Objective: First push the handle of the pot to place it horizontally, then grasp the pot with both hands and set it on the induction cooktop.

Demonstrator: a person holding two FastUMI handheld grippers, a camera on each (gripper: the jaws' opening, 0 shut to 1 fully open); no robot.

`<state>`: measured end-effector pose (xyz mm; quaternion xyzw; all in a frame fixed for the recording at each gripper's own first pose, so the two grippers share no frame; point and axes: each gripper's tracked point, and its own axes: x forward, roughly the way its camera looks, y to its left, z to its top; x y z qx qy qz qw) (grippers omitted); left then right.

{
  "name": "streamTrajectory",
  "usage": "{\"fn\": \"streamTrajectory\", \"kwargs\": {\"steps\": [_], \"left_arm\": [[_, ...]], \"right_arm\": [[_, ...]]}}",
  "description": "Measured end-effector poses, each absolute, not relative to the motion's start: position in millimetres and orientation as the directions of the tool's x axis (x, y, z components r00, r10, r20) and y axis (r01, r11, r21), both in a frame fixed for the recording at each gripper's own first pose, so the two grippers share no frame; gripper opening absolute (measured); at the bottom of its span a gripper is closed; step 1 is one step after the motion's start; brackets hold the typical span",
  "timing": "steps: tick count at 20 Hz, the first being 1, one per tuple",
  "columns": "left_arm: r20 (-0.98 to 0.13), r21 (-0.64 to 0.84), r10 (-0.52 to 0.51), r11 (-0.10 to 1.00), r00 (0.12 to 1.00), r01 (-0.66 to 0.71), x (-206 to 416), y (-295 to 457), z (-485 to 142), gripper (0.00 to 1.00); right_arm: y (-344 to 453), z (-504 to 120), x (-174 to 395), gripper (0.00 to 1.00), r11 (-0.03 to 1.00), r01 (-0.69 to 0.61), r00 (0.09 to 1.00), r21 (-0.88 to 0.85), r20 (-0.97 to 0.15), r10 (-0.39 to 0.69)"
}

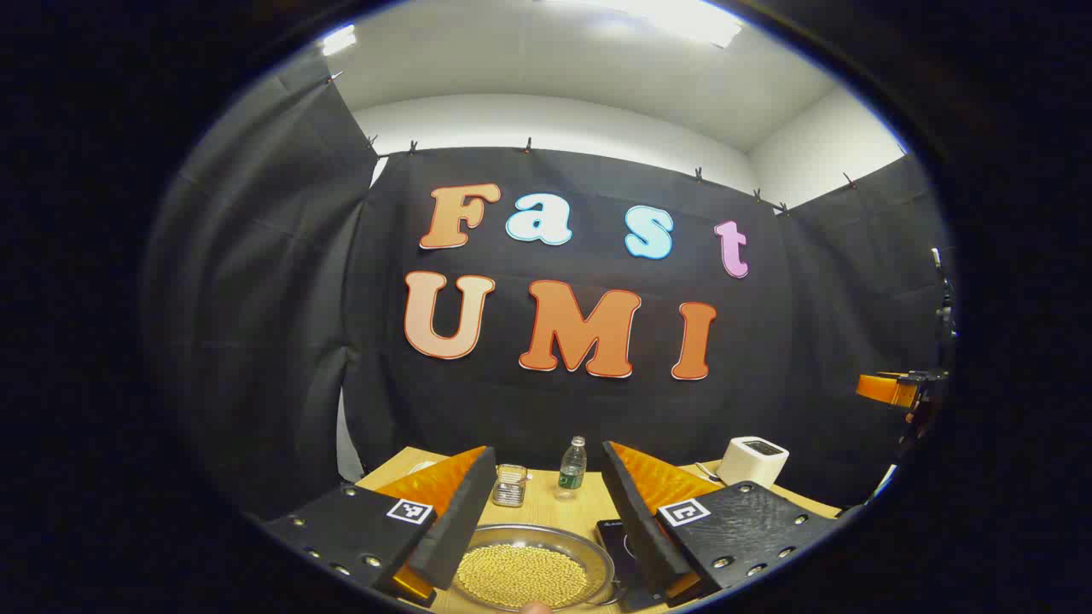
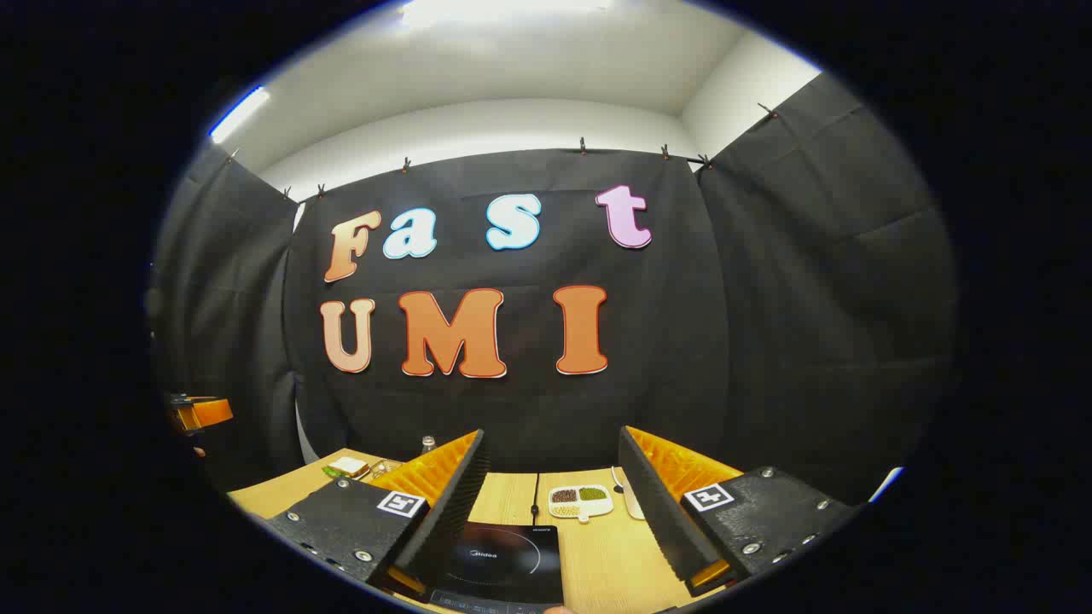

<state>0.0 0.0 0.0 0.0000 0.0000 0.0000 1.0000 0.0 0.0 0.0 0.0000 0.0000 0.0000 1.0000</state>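
A shallow metal pot (image 1: 529,573) full of yellow beans sits on the wooden table (image 1: 546,510), low in the left gripper view. Its handle is hard to make out. My left gripper (image 1: 548,454) hovers above and just behind the pot, open, with nothing between its fingers. A corner of the black induction cooktop (image 1: 618,542) shows to the right of the pot. In the right gripper view the cooktop (image 2: 503,558) lies flat below my right gripper (image 2: 552,437), which is open and holds nothing. Each gripper shows at the far edge of the other's view.
Behind the pot stand a small glass jar (image 1: 510,484), a plastic bottle (image 1: 572,467) and a white toaster (image 1: 752,460). Beyond the cooktop lie a divided dish of beans (image 2: 580,501) and a white spoon (image 2: 630,505). A plate with a sandwich (image 2: 348,466) sits far left.
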Motion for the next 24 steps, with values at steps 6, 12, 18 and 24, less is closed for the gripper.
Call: {"fn": "streamTrajectory", "kwargs": {"steps": [6, 12, 18, 24], "left_arm": [[0.016, -0.001, 0.026, 1.000, 1.000, -0.026, 3.5, -3.5, 6.4, 0.81], [0.012, 0.006, 0.047, 0.999, 0.999, -0.047, 3.4, -4.1, 7.0, 0.81], [0.031, 0.016, 0.076, 0.997, 0.997, -0.077, -1.5, -1.2, 11.0, 0.81], [0.039, 0.023, 0.090, 0.996, 0.995, -0.091, -5.0, 1.0, 12.9, 0.81]], "right_arm": [[-10.2, 2.9, -0.2, 0.95, 1.000, 0.006, 1.000, 0.007, 0.003, -0.006], [-12.1, 2.7, -0.2, 0.95, 1.000, 0.006, 1.000, -0.002, 0.006, -0.006], [-12.1, -0.8, -0.9, 0.95, 1.000, -0.002, 1.000, 0.003, -0.002, 0.002], [-10.1, 0.3, -1.5, 0.95, 1.000, -0.007, 1.000, 0.003, 0.000, 0.007]]}}
